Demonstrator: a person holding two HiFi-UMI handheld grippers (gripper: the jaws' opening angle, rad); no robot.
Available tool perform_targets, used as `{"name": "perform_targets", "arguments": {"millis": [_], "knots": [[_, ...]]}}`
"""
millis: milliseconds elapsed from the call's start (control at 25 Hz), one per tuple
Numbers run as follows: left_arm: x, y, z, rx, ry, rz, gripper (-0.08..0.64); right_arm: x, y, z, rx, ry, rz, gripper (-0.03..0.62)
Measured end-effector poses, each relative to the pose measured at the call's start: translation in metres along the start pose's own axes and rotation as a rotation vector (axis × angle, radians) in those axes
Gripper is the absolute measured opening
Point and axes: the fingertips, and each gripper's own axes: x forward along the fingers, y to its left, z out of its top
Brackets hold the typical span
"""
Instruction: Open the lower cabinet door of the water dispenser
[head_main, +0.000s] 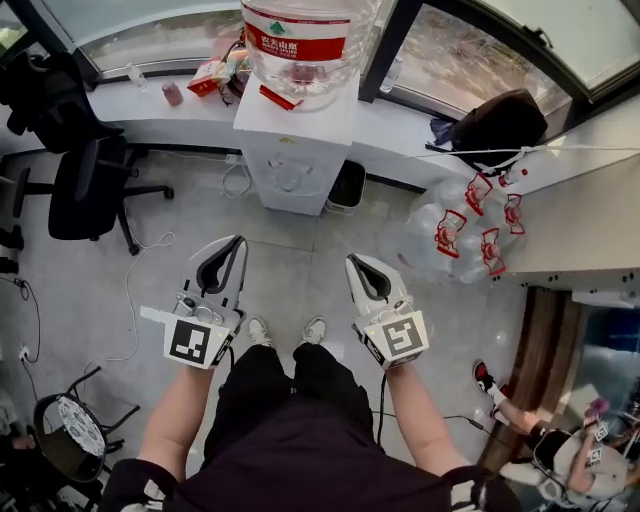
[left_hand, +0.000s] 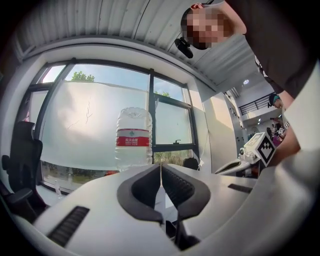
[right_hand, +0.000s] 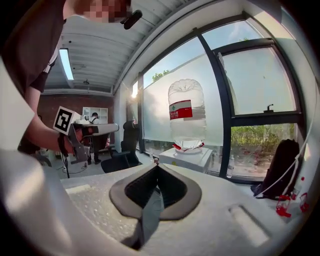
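Not yet started. Far ahead by the window, a water dispenser (head_main: 292, 165), lower door seemingly shut. Near, well apart from it, left gripper (head_main: 238, 242) and right gripper (head_main: 353, 263), jaws together, empty. Left to do: approach, grip, pull open.

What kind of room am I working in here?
Likely an office: a water dispenser with a big bottle on top stands by the windows, a black office chair is nearby, and spare water bottles lie on the floor.
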Motion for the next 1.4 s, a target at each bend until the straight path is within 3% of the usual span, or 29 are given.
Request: {"name": "perform_targets", "arguments": {"millis": [240, 440, 600, 800, 1000, 1400], "knots": [[0.042, 0.013, -0.064, 0.016, 0.038, -0.017, 0.015, 0.048, -0.025, -0.054, -0.022, 0.004, -0.002, 0.003], [0.045, 0.021, -0.112, 0.011, 0.041, -0.009, 0.015, 0.062, -0.028, -0.100, -0.010, 0.036, -0.027, 0.003], [0.054, 0.035, -0.167, 0.001, 0.020, -0.006, 0.015, 0.084, -0.045, -0.135, -0.011, 0.001, -0.067, 0.003], [0.064, 0.048, -0.239, 0.025, -0.030, 0.006, 0.015, 0.129, -0.056, -0.212, -0.037, 0.000, -0.041, 0.003], [0.067, 0.044, -0.313, -0.003, -0.041, -0.012, 0.015, 0.168, -0.072, -0.286, 0.006, -0.017, -0.049, 0.003], [0.096, 0.058, -0.453, 0.002, -0.064, -0.010, 0.015, 0.238, -0.117, -0.395, -0.009, -0.057, -0.064, 0.015]]}}
